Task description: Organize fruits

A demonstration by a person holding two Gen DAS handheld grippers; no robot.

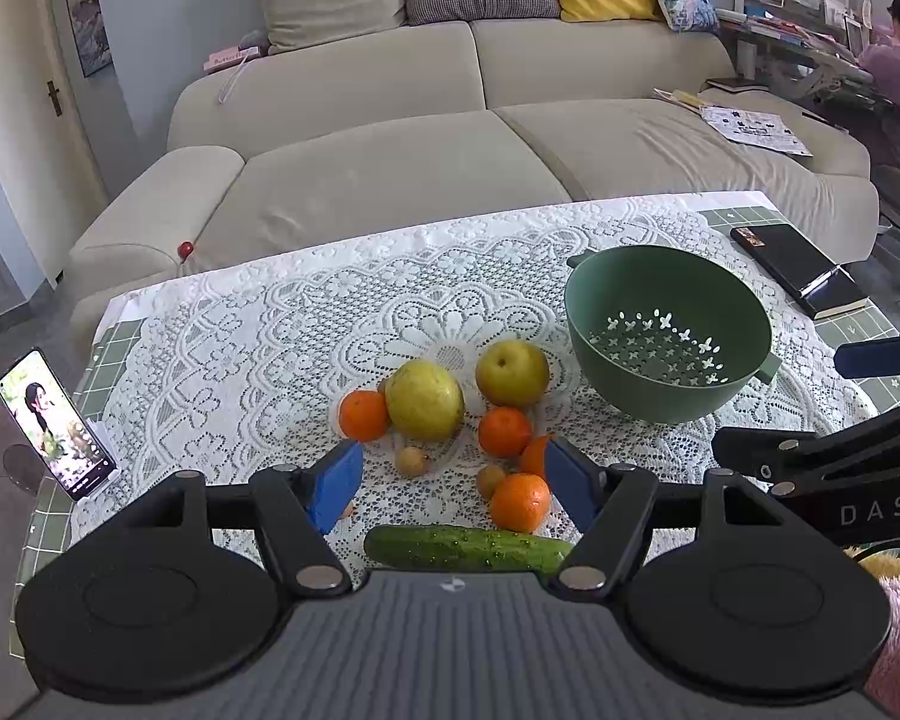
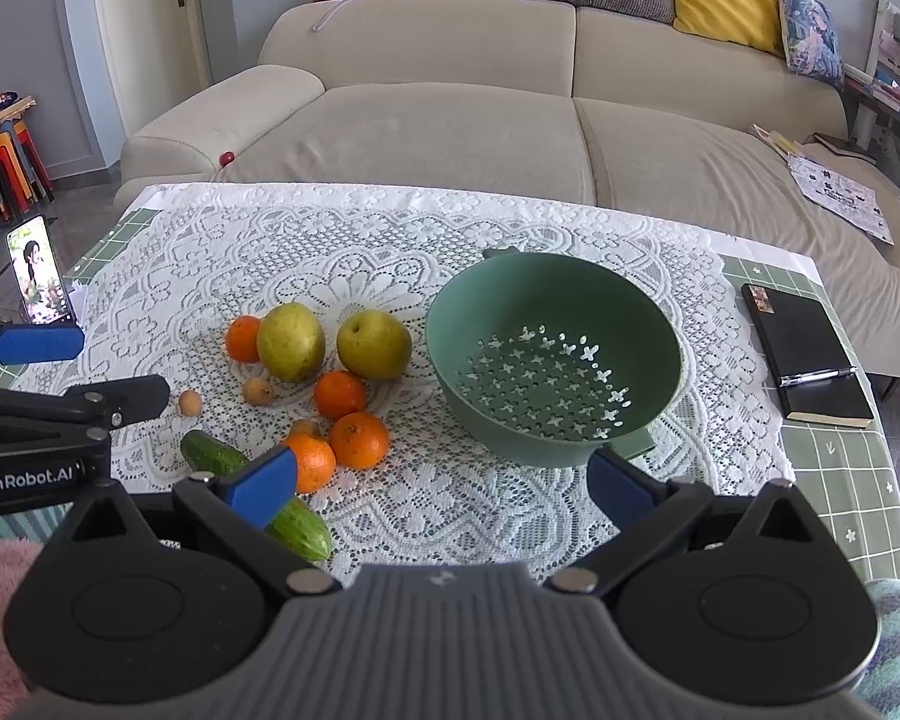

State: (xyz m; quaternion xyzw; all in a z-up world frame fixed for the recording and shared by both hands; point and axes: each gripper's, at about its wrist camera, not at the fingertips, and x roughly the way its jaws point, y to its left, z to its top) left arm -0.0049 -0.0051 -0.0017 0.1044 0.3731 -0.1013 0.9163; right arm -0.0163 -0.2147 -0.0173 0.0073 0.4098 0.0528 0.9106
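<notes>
Both tools spread wide, nothing held. My left gripper [image 1: 450, 480] hangs low over the near edge of the fruit pile; my right gripper [image 2: 444, 480] sits in front of the green colander [image 2: 555, 360], its right pad close to the near handle.

Risks from here:
- Fruit is packed tight. Closing on one orange [image 1: 520, 501] could nudge the small brown fruits [image 1: 413, 461] beside it and set them rolling across the lace cloth [image 1: 270, 348].
- The two pears [image 1: 425, 399] are round and smooth, likely to slip from the pads if pinched off-centre.
- The colander is light plastic, I'd guess; a bump from my right pad could skate it toward the black notebook [image 2: 810, 354].
- Grippers are near each other; crossing paths may clash.

Fruit as it lies: two yellow-green pears, four oranges, a dark green cucumber [image 1: 468, 547] nearest me, all left of the colander, which holds nothing. Small brown ones number three, as far as I can tell
</notes>
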